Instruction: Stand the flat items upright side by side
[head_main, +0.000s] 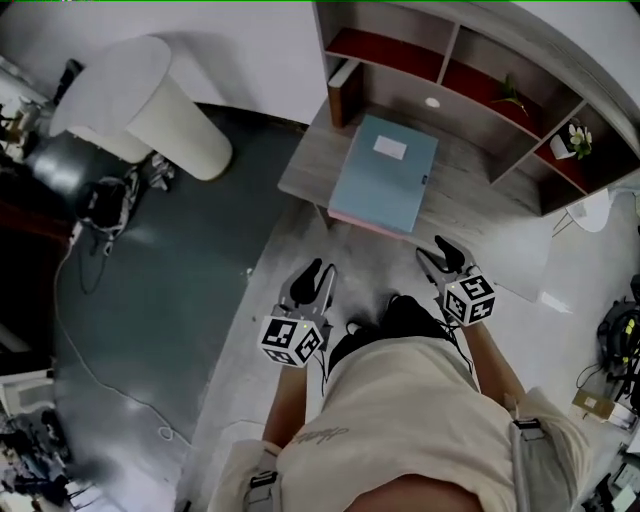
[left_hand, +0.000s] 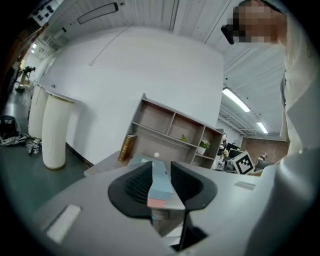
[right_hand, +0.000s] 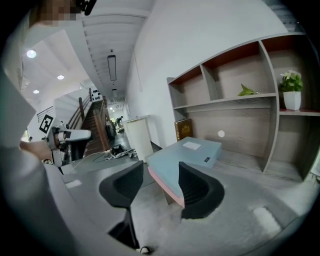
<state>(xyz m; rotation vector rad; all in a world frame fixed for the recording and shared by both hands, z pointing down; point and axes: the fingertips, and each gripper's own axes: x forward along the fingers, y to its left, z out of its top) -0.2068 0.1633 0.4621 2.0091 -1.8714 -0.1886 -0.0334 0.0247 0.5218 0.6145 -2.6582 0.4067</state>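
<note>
The left tool (head_main: 312, 272) is hanging short of the table (head_main: 470, 228), its jaws standing narrowly apart with nothing between them. Its own view is merely lining that slim gap up on the stack well ahead. The stack is lying flat at the middle of the table. A blue folder (head_main: 385, 170) is resting squarely on a pink folder (head_main: 362, 221), whose edge is peeking out along the near side. The right tool (head_main: 445, 252) is hovering at the near table edge, jaws gaping wide and empty, pointing at the stack's near corner. By my reading both hands are closing in for the first lift. To do it well, the wide tool should be pinching only the blue folder's near edge, clear of the pink beneath. The narrow tool should be steadying the lower folder, and the blue one should then be tipped up on its edge. Counting now: two tools and two flat folders. One brown book (head_main: 343, 92) is already standing upright at the table's left end. Up on the shelf (head_main: 447, 55), one green sprig (head_main: 510, 95) and one potted flower (head_main: 577, 140) are sitting.
</note>
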